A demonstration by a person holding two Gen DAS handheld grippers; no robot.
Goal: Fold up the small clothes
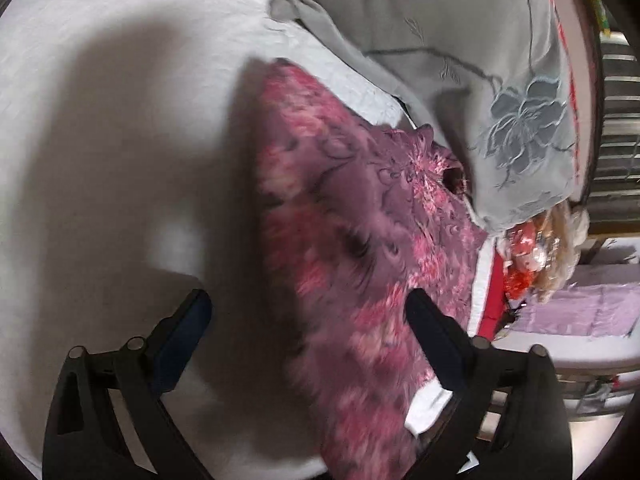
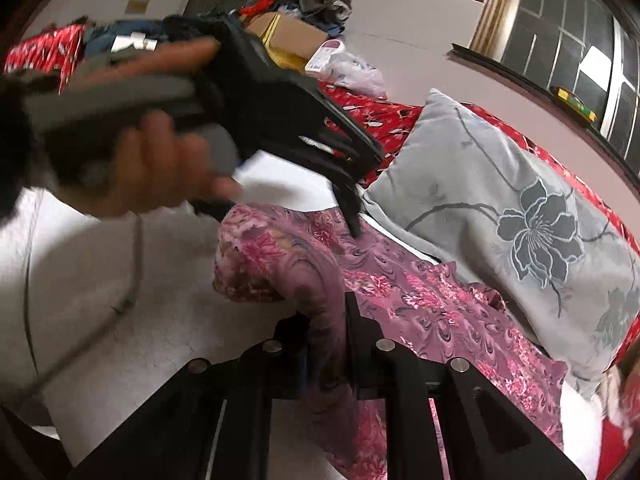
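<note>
A pink and purple floral garment [image 1: 352,220] [image 2: 420,292] lies spread on the white bed sheet [image 1: 100,160] [image 2: 160,312]. My left gripper [image 1: 308,308] hangs open over the garment's near part, one finger over the bare sheet and the other over the cloth, with nothing pinched. In the right wrist view a hand [image 2: 160,168] holds that left gripper [image 2: 366,192] above the garment's far edge. My right gripper [image 2: 324,328] is shut on a raised fold of the garment's left edge, and cloth bunches up between its fingers.
A grey pillow [image 1: 480,80] [image 2: 500,208] with an embroidered flower lies against the garment's far side. Behind it are a red floral cover [image 2: 372,112], a cardboard box [image 2: 296,28] with piled clothes, and a window [image 2: 568,40]. The bed edge [image 1: 492,280] drops to the floor.
</note>
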